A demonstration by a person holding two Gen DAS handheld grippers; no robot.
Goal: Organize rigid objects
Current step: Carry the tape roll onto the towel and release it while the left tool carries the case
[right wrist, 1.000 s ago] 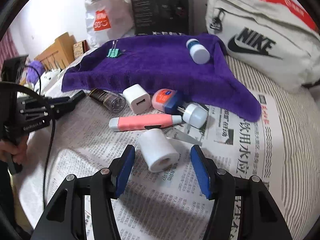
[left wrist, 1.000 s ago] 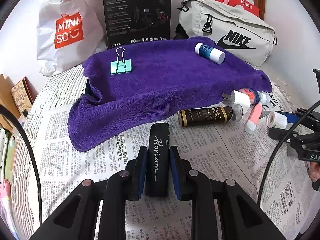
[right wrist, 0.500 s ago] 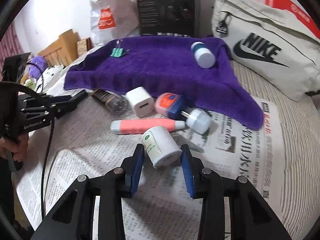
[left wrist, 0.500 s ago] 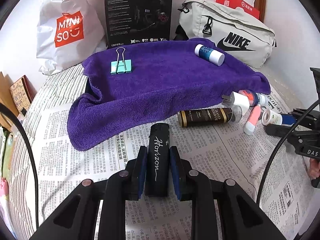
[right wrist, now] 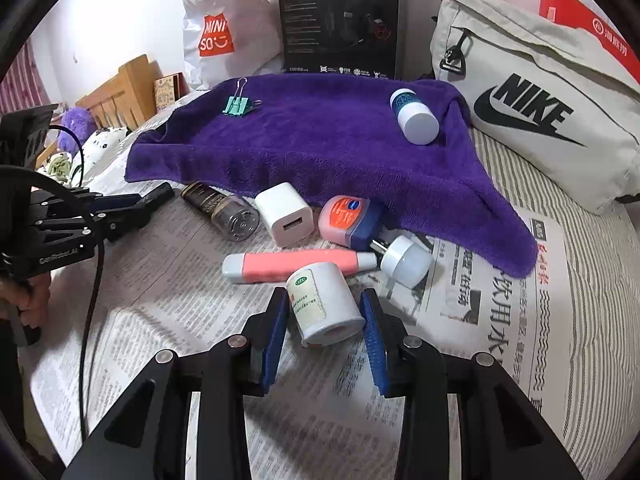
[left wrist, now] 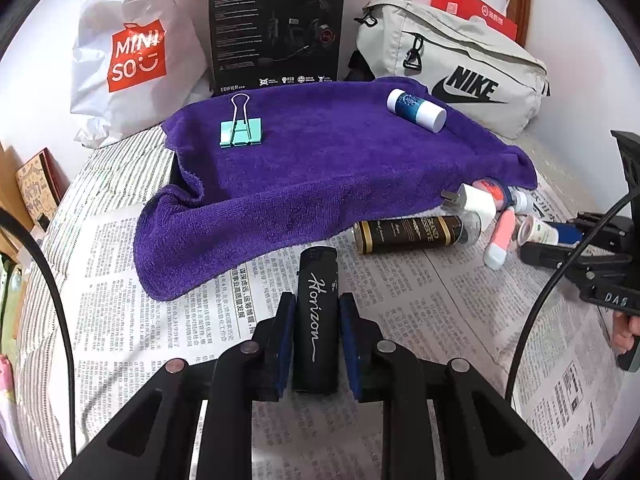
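Left gripper (left wrist: 315, 334): matte black frame, two angular arms with triangular cut-outs, four round silver screw heads across the arms; dark blue flat pads on the inner faces of the fingers (left wrist: 283, 336). Thin black cable arcs at the left and right edges of the frame.

Right gripper (right wrist: 325, 326): same black build, four silver screws, brighter blue ribbed pads on the fingers (right wrist: 276, 334).

In the right wrist view, at the left edge, the other unit's black body bears pale lettering "GenRobot.AI"; a black cable loops below it. A hand (right wrist: 24, 300) shows at the handle, no sleeve visible.
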